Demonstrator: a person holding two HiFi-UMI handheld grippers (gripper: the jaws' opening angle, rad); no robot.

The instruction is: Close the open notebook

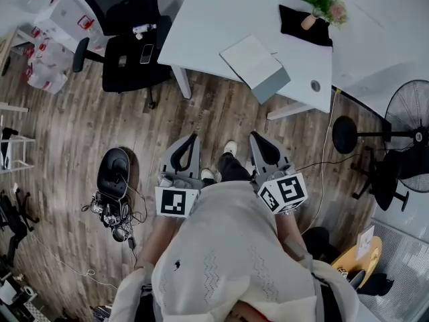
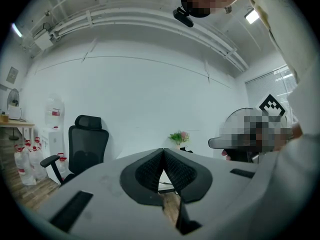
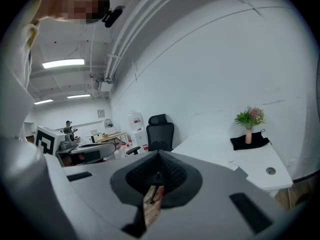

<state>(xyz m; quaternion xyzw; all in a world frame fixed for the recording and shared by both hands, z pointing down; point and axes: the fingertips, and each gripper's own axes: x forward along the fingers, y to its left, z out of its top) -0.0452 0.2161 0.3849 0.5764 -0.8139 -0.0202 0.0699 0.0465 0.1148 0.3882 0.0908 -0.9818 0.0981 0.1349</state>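
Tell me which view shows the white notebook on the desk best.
The head view: the white notebook shows whole, seen from above, at the near edge of the white desk. The right gripper view catches it only edge-on, low and flat. The left gripper view shows no notebook that I can make out.

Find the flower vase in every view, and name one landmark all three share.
Head view: the flower vase stands at the upper right, on the white table.
Left gripper view: the vase is small, near the centre, just above the jaw tips.
Right gripper view: the vase is at the right, at mid-height.
Shared landmark: the black office chair, left of the vase in each view.
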